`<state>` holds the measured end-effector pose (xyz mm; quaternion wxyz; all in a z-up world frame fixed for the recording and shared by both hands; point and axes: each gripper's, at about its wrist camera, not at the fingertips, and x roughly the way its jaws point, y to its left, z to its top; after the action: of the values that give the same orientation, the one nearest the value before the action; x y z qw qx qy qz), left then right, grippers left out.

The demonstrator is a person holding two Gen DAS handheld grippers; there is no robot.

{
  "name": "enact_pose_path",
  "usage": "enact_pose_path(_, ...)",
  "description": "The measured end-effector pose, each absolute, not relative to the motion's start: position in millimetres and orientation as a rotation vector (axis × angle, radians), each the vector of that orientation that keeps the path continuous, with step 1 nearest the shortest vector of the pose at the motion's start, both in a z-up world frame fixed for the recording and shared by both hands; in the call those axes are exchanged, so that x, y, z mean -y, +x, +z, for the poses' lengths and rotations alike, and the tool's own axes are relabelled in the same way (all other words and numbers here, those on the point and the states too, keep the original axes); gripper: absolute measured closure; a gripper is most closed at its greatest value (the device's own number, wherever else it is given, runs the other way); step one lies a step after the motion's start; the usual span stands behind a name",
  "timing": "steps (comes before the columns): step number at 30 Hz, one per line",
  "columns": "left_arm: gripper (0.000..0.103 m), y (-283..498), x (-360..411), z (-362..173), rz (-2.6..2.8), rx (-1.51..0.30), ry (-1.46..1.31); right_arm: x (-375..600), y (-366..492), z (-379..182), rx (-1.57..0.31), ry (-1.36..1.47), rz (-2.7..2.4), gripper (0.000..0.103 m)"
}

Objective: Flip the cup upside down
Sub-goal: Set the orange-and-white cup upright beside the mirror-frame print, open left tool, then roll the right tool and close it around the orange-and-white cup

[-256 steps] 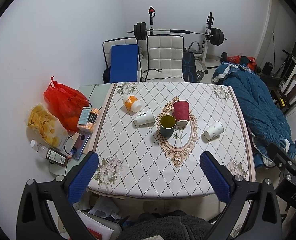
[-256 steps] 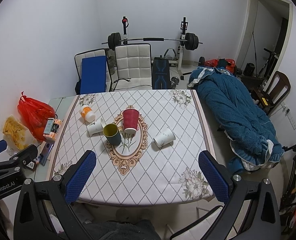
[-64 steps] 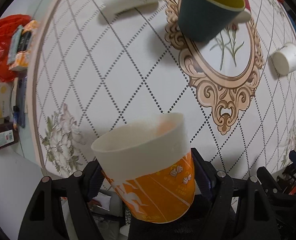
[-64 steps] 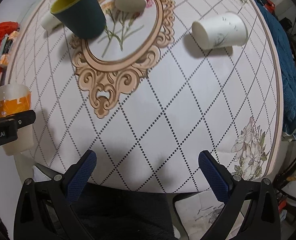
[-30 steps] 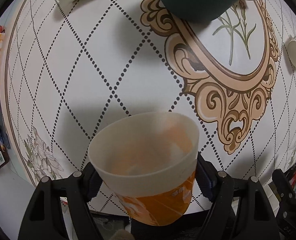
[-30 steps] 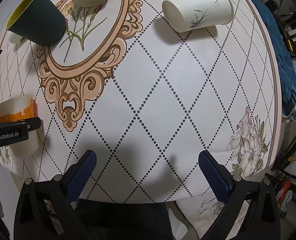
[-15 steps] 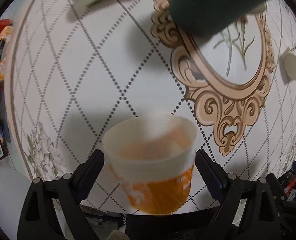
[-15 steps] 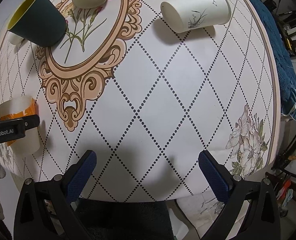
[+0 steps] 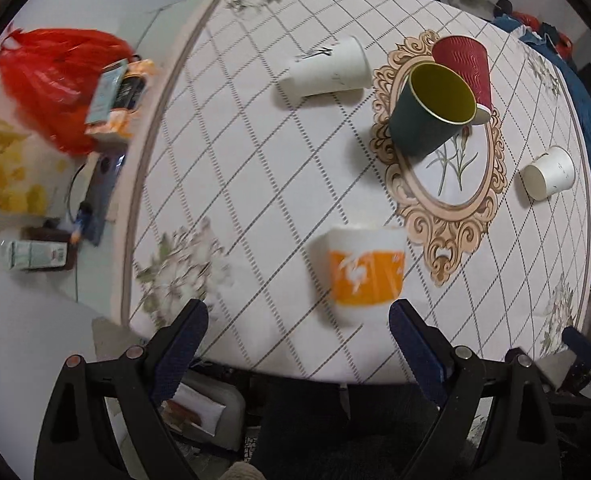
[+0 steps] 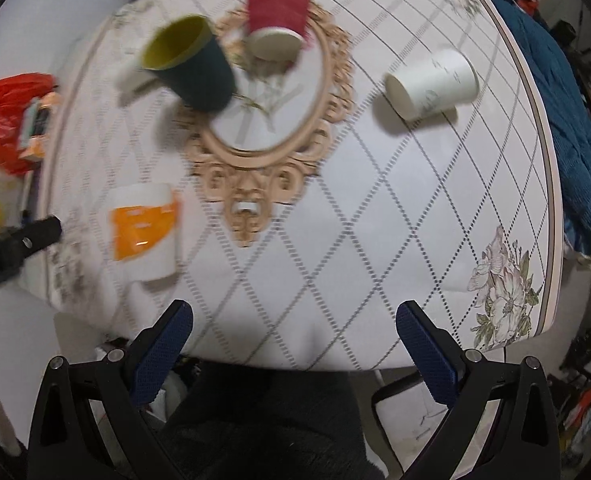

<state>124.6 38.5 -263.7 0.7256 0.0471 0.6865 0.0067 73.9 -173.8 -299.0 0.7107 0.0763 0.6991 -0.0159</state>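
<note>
Orange-and-white paper cup [image 9: 362, 274] standing on the diamond-patterned tablecloth [image 9: 255, 184] near the front edge, just beside the ornate oval medallion [image 9: 443, 184] — blurred, orientation unclear. Left gripper [image 9: 297, 344] spread wide, empty, just short of the cup. Right gripper [image 10: 291, 344] likewise splayed, empty, well apart.
</note>
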Motion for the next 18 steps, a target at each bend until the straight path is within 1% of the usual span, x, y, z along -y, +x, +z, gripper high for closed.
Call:
enact_pose_path(8, 0.010, 93, -68, -240, 0.011, -1.460, 0.100, 136, 63, -247, -1.463, 0.179, 0.006, 0.000)
enact_pose_path(18, 0.010, 80, -114, -226, 0.015, -1.407, 0.061, 93, 53, -225, -1.416, 0.151, -0.001, 0.000)
